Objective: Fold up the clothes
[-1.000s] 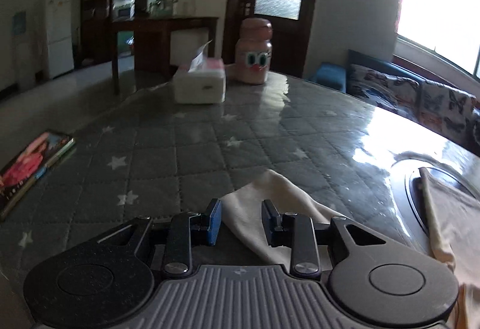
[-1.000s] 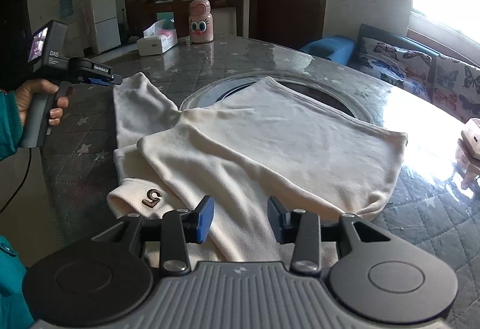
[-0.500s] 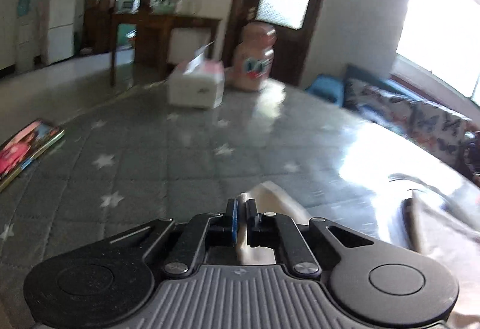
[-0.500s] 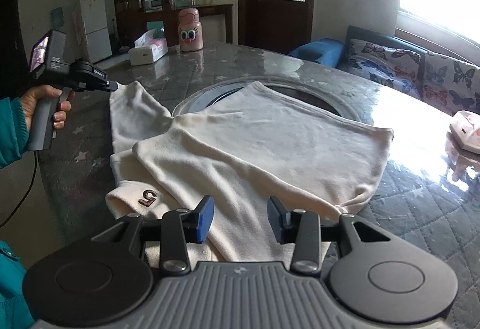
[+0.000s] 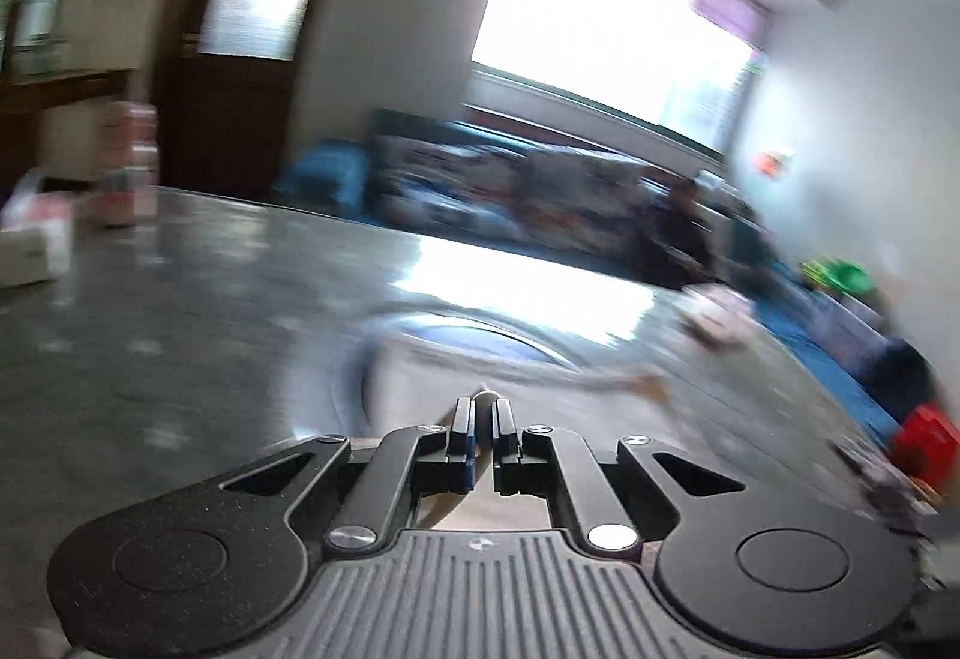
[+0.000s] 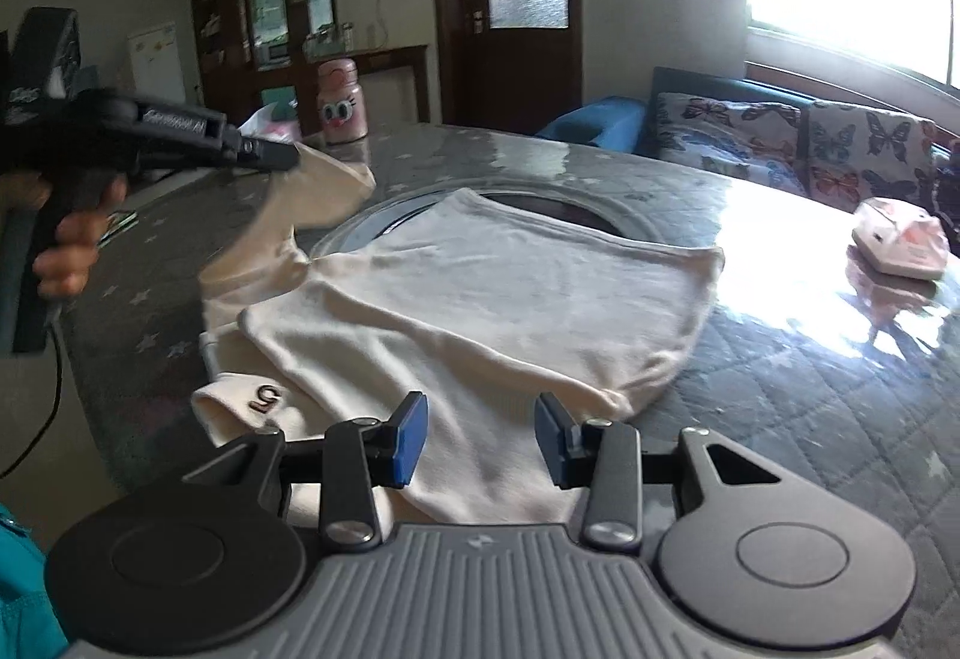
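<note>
Left wrist view, blurred: the left hand-held gripper [image 5: 483, 428] at lower centre is clenched on a sliver of the cream garment [image 5: 487, 394]; the table [image 5: 180, 299] fills mid-frame.

Right wrist view: the right hand-held gripper [image 6: 480, 434] stands released at lower centre above the garment [image 6: 480, 293], which lies spread across the table [image 6: 810, 359]. At upper left, the left hand-held gripper [image 6: 282, 156] holds a lifted sleeve [image 6: 312, 185].
</note>
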Tool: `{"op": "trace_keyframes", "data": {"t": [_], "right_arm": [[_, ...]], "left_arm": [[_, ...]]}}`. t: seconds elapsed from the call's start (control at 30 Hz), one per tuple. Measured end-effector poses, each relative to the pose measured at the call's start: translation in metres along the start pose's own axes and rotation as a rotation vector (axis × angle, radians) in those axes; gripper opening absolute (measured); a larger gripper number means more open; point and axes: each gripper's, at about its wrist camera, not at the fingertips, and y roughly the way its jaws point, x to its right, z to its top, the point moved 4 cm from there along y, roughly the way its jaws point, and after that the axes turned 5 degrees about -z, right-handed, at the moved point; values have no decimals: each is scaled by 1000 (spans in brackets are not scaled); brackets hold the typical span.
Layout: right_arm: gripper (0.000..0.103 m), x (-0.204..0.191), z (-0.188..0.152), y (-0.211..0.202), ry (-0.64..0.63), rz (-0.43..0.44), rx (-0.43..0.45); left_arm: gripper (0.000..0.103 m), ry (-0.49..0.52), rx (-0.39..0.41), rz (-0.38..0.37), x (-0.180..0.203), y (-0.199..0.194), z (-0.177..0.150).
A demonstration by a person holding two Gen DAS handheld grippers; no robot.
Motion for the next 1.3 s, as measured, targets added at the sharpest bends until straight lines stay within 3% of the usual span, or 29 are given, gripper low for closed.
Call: {"op": "trace_keyframes", "data": {"t": [0.13,0.27,0.5,0.67,0.8,0.93,1.13,1.3], "right_arm": [[40,14,-6,-7,30,-25,8],[40,23,-10,-11,50,-39,9],[40,30,-9,-9,81,-45,3],[38,24,-1,2,97,-4,-22],[38,10,6,21,89,37,-49],[32,-1,12,45,112,74,-87],[25,-16,16,69,78,46,-123],[8,-20,17,70,51,9,-120]], "left_arm": [[5,51,-40,-106,46,13,-15],[5,40,-111,-208,71,28,-30],[11,128,-275,-278,96,42,-76],[17,187,-267,-303,87,28,-77],[21,225,-212,-239,62,10,-67],[21,193,-175,-138,24,-3,-56],[29,175,-122,8,-24,-24,-53],[38,150,-140,41,-50,-34,-63]]}}
